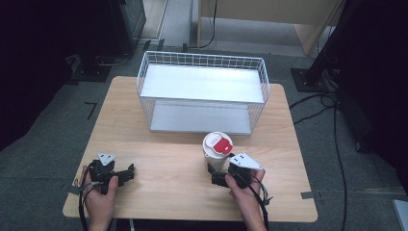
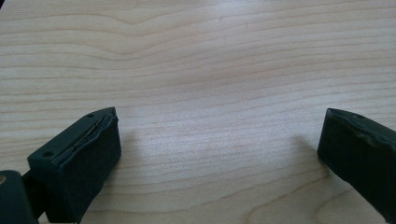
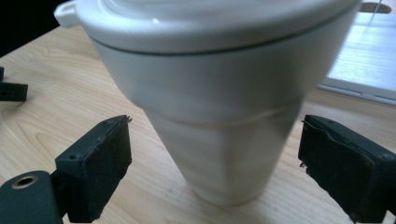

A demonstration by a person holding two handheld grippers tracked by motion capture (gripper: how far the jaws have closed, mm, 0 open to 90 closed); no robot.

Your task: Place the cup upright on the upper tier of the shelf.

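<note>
**While the cup waits between open fingers: approach stage, grasp pending**

Starting at your left: the left gripper (image 1: pixel 129 172) rests low at the near left of the surface (image 1: pixel 168 163), held in your left hand (image 1: pixel 99 195). Its fingers (image 2: pixel 88 154) stand wide apart with bare wood grain between them; nothing held, nothing near.

Centre, far side: the white wire basket (image 1: pixel 202 91) stands on the surface with its two flat shelves bare. It sits behind the cup and apart from it.

Right of centre: the white cup (image 1: pixel 216 149), upright, with a white lid and a red tab on top. Your right gripper (image 1: pixel 212 172) is just at its near side. In the right gripper view the fingers (image 3: pixel 100 163) are spread, one on each side of the cup's (image 3: pixel 224 121) lower wall, with a gap at both sides; not yet touching.

Judgement: step in hand is the approach to grasp the cup. Next move calls for closing evenly on the tapered wall. Grip low on a taper may slip, so keep the gripper level and squeeze gently; the wall looks thin enough to dent.
</note>
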